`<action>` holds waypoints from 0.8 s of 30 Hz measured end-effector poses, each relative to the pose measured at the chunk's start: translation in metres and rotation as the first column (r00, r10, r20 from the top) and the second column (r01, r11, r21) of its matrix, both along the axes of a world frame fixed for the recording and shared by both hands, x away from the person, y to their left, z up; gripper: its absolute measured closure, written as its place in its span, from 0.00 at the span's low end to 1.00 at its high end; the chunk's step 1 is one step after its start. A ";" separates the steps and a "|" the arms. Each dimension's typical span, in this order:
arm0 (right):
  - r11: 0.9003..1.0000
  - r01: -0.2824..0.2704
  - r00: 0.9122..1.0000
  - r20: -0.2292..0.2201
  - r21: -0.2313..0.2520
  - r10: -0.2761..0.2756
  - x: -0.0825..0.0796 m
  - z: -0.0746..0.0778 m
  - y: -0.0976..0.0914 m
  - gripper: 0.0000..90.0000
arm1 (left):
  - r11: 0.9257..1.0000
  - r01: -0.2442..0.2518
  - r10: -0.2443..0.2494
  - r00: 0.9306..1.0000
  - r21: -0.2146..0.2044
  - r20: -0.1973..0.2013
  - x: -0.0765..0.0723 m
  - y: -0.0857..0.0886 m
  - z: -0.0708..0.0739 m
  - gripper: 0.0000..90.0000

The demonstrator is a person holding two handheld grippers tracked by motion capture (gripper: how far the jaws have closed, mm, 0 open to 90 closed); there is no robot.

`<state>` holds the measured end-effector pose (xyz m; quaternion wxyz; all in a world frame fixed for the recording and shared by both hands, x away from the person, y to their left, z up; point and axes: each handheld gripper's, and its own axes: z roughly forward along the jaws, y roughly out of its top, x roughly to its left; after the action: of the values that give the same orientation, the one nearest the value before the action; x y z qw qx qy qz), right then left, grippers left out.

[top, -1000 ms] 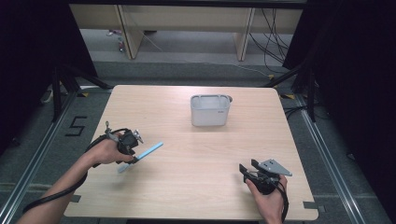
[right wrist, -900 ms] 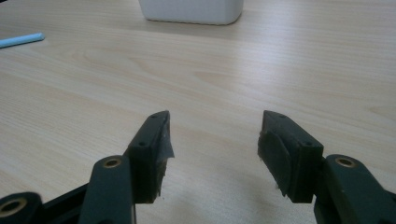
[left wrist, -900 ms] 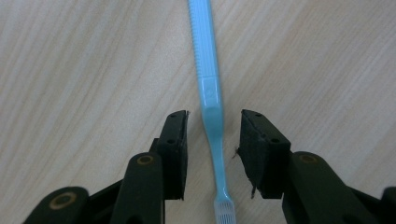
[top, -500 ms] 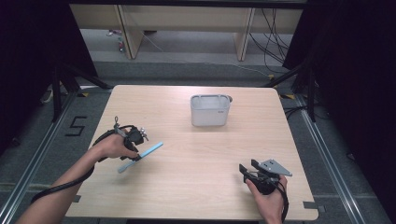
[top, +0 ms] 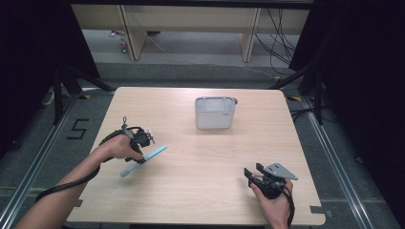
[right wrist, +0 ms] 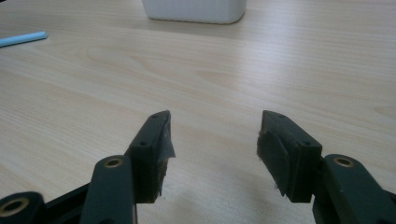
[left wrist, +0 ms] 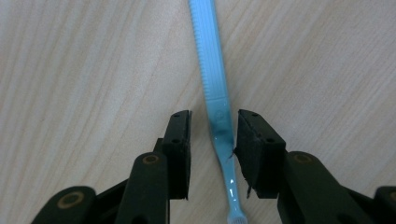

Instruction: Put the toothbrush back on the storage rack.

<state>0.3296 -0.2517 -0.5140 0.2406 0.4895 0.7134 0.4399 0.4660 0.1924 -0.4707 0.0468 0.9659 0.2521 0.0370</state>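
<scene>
left claw (left wrist: 210,135) closing, jaws not yet pinching the light, stiff, slick blue toothbrush (left wrist: 215,93) between them; best gripped at its neck.

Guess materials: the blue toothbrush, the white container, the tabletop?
Toothbrush: likely moulded plastic, translucent light blue, glossy, with ribbed grip ridges. White container: probably plastic, matte, fine vertical ribbing on its wall in the right gripper view. Table: light wood-grain surface, maybe laminate; faint sheen.

toothbrush (left wrist: 219,116) head cut off at the bottom edge.
</scene>
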 end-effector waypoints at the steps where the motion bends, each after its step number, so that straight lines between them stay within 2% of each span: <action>1: 1.000 -0.002 1.000 0.000 -0.002 0.002 0.000 0.000 0.000 0.50 | 1.000 -0.003 0.003 1.000 0.000 -0.003 0.000 -0.001 0.000 0.72; 9: 1.000 -0.004 1.000 0.004 -0.009 0.004 0.000 0.000 0.000 0.50 | 1.000 0.002 -0.002 1.000 -0.004 -0.014 0.003 -0.007 -0.001 0.73; 10: 1.000 0.004 1.000 -0.012 0.020 -0.003 -0.001 0.000 0.002 0.50 | 1.000 0.006 -0.006 1.000 0.001 -0.017 0.003 -0.007 0.000 0.73; 11: 1.000 -0.005 1.000 0.015 -0.002 0.005 0.001 -0.001 0.001 0.50 | 1.000 0.005 -0.005 1.000 0.002 -0.019 0.003 -0.008 -0.001 0.73; 12: 1.000 -0.006 1.000 0.010 0.000 0.006 0.000 -0.001 0.001 0.50 | 1.000 0.007 -0.007 1.000 0.006 -0.021 0.004 -0.008 -0.001 0.74; 13: 1.000 -0.002 1.000 -0.001 -0.020 0.002 -0.001 0.001 0.000 0.50 | 1.000 0.007 -0.007 1.000 0.008 -0.023 0.004 -0.009 -0.001 0.74; 14: 1.000 -0.005 1.000 0.014 -0.004 0.005 0.000 -0.001 0.001 0.50 | 1.000 0.009 -0.009 1.000 0.010 -0.023 0.004 -0.009 -0.002 0.74; 17: 1.000 -0.011 1.000 0.012 0.001 0.011 0.001 -0.001 0.002 0.50 | 1.000 0.007 -0.007 1.000 0.005 -0.023 0.005 -0.009 -0.004 0.74; 18: 1.000 0.000 1.000 -0.007 0.027 0.000 0.000 -0.002 0.004 0.50 | 1.000 0.006 -0.006 1.000 0.008 -0.026 0.005 -0.009 -0.005 0.74; 19: 1.000 0.002 1.000 -0.016 0.031 -0.001 -0.001 -0.001 0.005 0.50 | 1.000 0.006 -0.005 0.999 0.015 -0.032 0.005 -0.009 -0.005 0.74; 24: 1.000 0.002 1.000 -0.026 0.017 -0.002 -0.002 0.000 0.004 0.50 | 1.000 0.011 -0.010 0.999 0.013 -0.037 0.006 -0.009 -0.007 0.75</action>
<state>0.3279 -0.2475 -0.5139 0.2275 0.4980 0.7122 0.4393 0.4717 0.1833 -0.4781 0.0357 0.9680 0.2476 0.0206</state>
